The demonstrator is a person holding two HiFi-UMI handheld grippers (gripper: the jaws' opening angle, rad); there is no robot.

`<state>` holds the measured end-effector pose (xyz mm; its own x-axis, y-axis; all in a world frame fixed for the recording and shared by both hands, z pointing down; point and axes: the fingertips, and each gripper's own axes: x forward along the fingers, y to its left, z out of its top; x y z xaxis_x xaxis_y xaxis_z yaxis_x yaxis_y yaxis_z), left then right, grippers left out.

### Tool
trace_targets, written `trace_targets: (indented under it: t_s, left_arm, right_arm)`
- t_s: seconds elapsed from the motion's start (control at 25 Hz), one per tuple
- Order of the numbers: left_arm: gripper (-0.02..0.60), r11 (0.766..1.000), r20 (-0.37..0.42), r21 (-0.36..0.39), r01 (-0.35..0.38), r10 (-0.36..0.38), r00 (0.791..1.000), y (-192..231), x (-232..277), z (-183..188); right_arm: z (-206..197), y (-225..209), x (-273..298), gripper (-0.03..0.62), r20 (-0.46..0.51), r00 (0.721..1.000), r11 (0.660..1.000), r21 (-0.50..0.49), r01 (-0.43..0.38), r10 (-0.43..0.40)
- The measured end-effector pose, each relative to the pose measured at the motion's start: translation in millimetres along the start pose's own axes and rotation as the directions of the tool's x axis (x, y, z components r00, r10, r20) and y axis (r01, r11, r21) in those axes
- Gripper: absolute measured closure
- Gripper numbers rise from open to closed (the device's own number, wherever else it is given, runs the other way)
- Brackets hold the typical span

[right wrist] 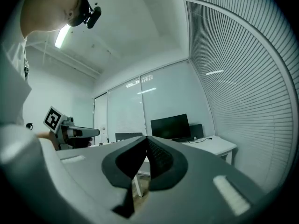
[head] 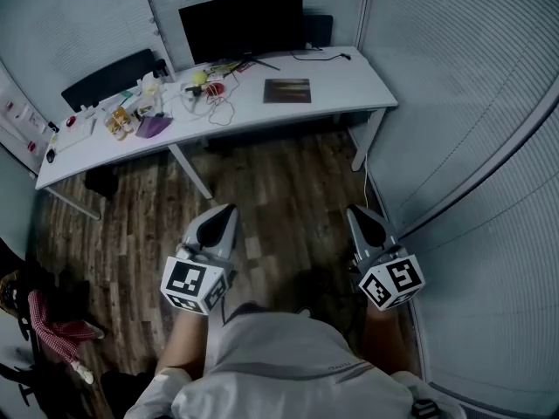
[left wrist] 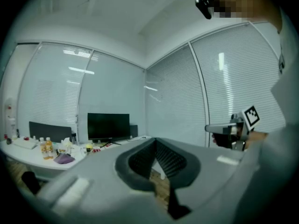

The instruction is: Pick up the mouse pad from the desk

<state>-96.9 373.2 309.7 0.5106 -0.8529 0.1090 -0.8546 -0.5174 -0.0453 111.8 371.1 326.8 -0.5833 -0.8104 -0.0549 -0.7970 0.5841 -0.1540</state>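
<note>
A dark rectangular mouse pad (head: 287, 91) lies flat on the right part of the white desk (head: 349, 81), in front of the monitor. Both grippers are far from it, held near the person's body over the wooden floor. In the head view my left gripper (head: 229, 209) and my right gripper (head: 353, 210) point toward the desk, both shut and empty. In the left gripper view the left gripper (left wrist: 155, 140) has its jaws together, and the right gripper (left wrist: 209, 128) shows at the right. The right gripper view shows its own gripper (right wrist: 146, 137) closed, with the desk (right wrist: 216, 145) far ahead.
A black monitor (head: 242, 24) stands at the desk's back. Clutter of bottles, cables and a purple item (head: 153, 126) covers the desk's left half. A dark chair (head: 111, 78) stands behind it. Blinds (head: 472, 85) wall the right side. A red-checked cloth (head: 54, 331) lies at the lower left.
</note>
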Motion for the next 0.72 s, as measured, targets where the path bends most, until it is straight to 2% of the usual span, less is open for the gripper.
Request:
trace_targets:
  t_s: [0.28, 0.4, 0.56, 0.72]
  left_arm:
    - [0.578, 0.999, -0.019, -0.026, -0.039, 0.039, 0.999, -15.3, 15.9, -25.5]
    - [0.578, 0.999, -0.029, -0.042, -0.027, 0.025, 0.999, -18.3, 27.3, -31.0]
    - [0.578, 0.998, -0.031, -0.054, -0.017, 0.015, 0.999, -8.5, 49.5, -34.8]
    - [0.578, 0.999, -0.045, -0.044, -0.003, 0.001, 0.999, 8.7, 83.7, -43.8]
  right_arm:
    - [-43.4, -39.9, -18.8, 0.588, -0.067, 0.996, 0.992, 0.11, 0.064, -0.056]
    - [-46.8, -51.5, -19.8, 0.588, -0.077, 0.994, 0.987, 0.137, 0.088, -0.078]
    - [-46.5, -59.8, -6.2, 0.588, -0.095, 0.993, 0.99, 0.116, 0.086, -0.075]
    - [-50.8, -85.7, 10.2, 0.588, -0.105, 0.988, 0.986, 0.109, 0.124, -0.113]
